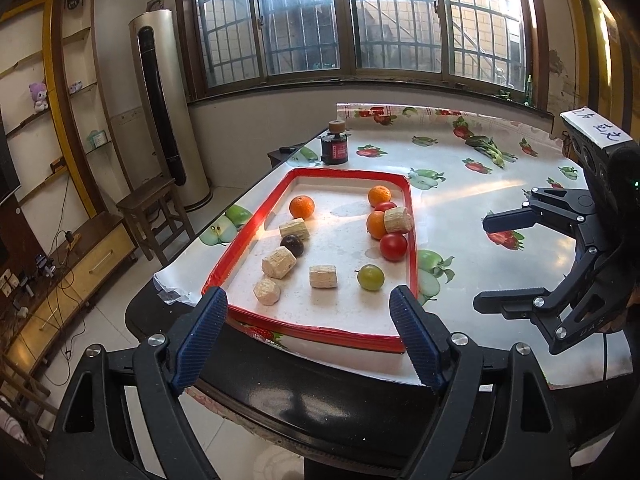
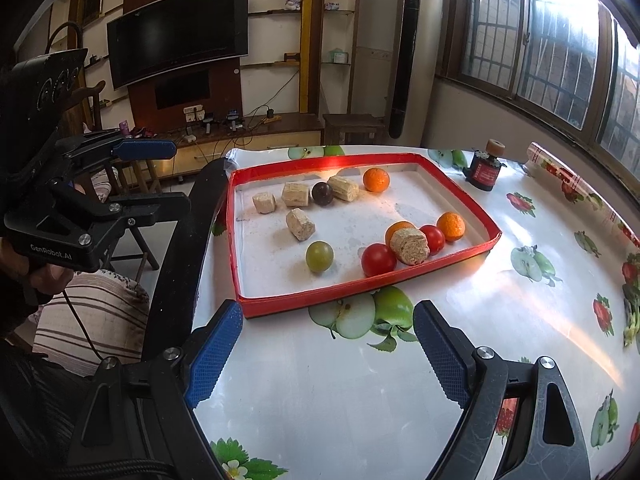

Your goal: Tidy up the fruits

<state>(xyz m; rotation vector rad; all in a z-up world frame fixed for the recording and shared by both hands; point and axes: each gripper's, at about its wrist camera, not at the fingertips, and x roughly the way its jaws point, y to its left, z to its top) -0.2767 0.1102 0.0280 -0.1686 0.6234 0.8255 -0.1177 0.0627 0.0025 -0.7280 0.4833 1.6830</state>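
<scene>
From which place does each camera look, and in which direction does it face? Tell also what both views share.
Left wrist view: sits on the left gripper at the table's near edge, faces across the red tray toward the windows; its own open fingers show, and the right gripper at the right.
Right wrist view: sits on the right gripper above the tablecloth, faces the tray toward the TV; the left gripper and a hand show at the left.
Shared: tray, oranges, tomatoes, green fruit, dark jar.

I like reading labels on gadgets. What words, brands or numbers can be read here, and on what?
"GenRobot.AI": on the body of the left gripper, right wrist view.
Handwritten characters on a white label atop the right gripper: not clearly readable.
Print on the small red-labelled jar: too small to read.
Nothing else is legible.
</scene>
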